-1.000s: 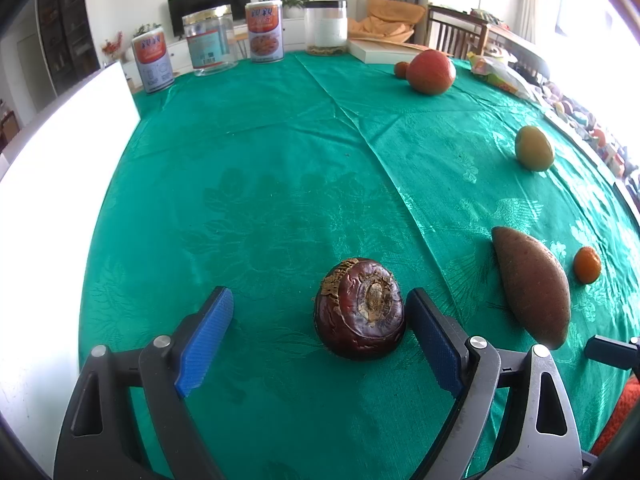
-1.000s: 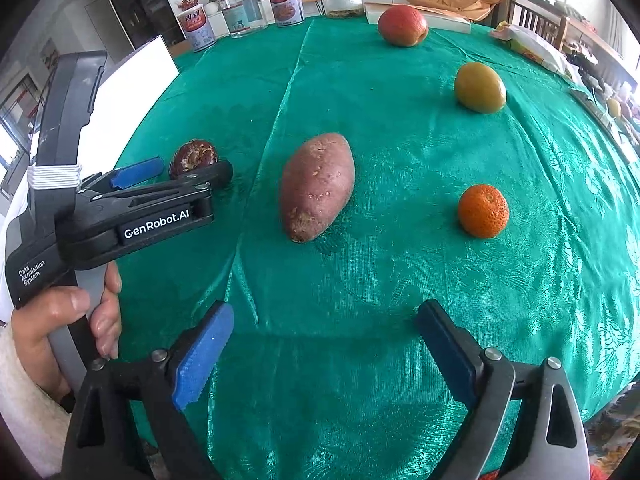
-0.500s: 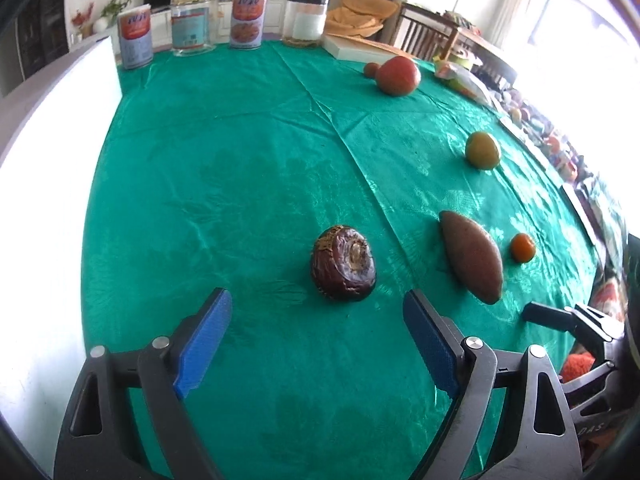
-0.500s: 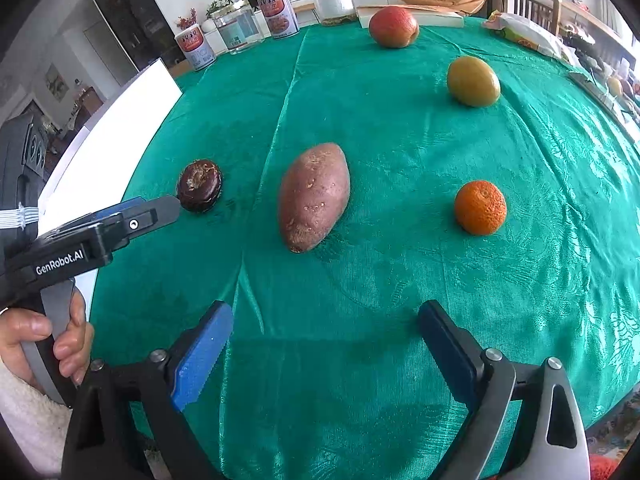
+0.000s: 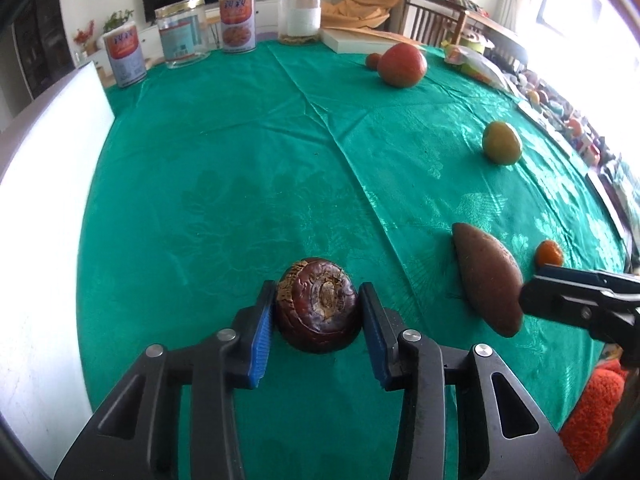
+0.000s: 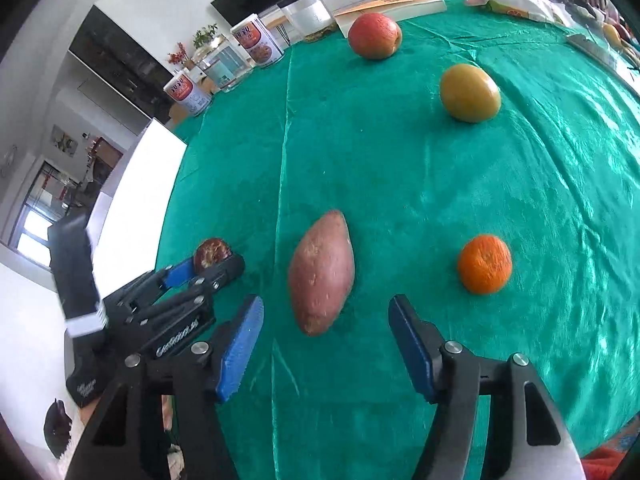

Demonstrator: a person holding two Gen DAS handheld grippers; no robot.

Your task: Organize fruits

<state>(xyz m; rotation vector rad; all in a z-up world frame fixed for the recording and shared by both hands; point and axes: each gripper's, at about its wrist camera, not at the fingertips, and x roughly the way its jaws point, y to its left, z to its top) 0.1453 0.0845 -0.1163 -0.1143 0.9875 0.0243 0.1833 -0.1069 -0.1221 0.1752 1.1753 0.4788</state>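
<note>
We have the left gripper (image 5: pixel 318 314) clamped on the dark brown, round, wrinkled fruit (image 5: pixel 318 306) resting on the green tablecloth (image 5: pixel 240 184). Right gripper (image 6: pixel 326 346) wide, empty. Grasp step; next we judge a lift.

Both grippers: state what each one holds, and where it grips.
Left gripper clamps the dark brown round fruit by its two sides, on the tablecloth. Right gripper is open, holding nothing.

Green tablecloth (image 5: pixel 240 168), floral damask; dark maroon fruit (image 5: pixel 320 312); blue fingers (image 5: pixel 262 332).
</note>
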